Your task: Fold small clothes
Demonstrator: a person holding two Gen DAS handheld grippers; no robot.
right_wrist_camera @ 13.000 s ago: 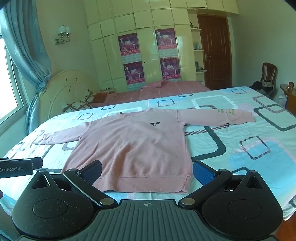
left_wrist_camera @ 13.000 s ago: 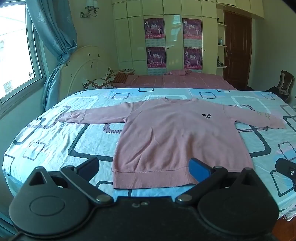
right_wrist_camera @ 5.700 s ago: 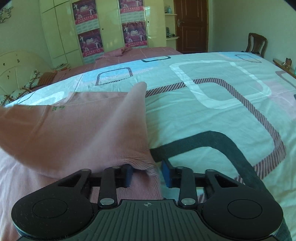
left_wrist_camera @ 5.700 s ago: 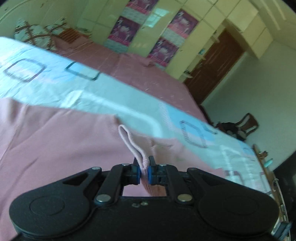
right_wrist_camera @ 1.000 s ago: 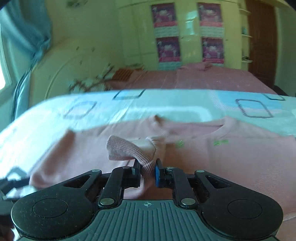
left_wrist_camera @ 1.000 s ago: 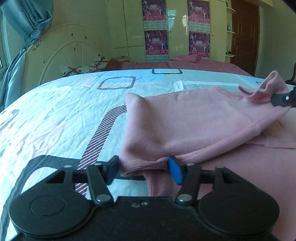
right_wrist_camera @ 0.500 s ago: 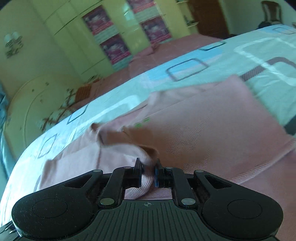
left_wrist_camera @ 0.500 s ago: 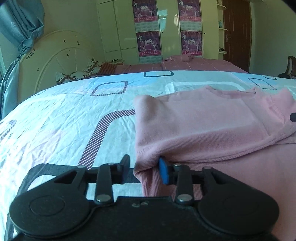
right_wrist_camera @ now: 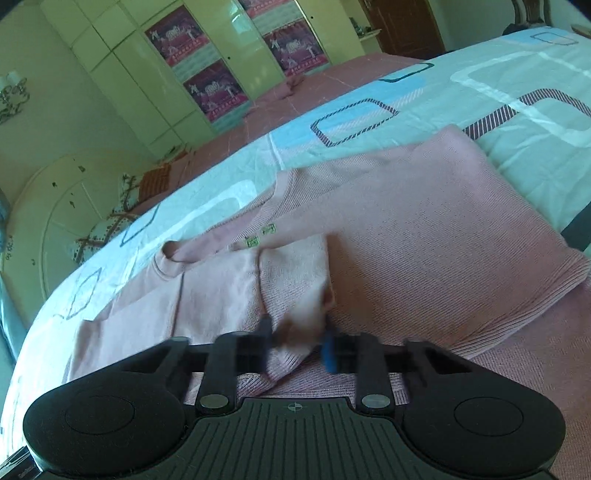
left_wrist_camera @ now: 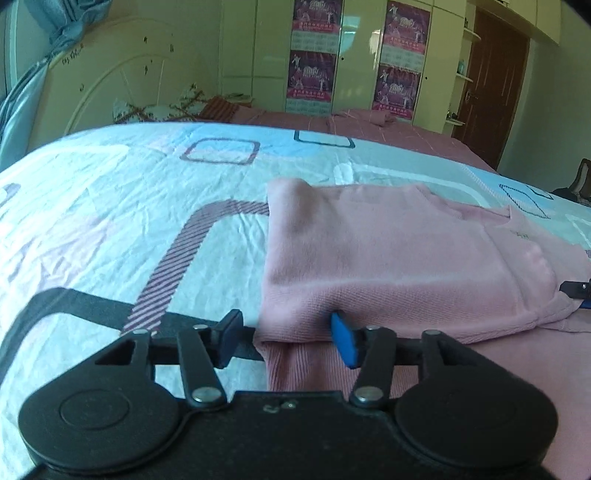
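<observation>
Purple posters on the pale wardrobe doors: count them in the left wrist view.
4: two stacked on the left door, upper and lower; two stacked on the right door, upper and lower. None appears hidden.

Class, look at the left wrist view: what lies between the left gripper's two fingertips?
In the left wrist view, the folded edge of the pink sweater lies between the left gripper fingertips, whose jaws have just been opening.

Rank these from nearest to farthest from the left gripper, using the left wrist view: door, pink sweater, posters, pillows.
1. Pink sweater, between the left gripper's fingers.
2. Pillows, far left.
3. Posters, on cupboards behind.
4. Door beside them, too close to rank.
</observation>
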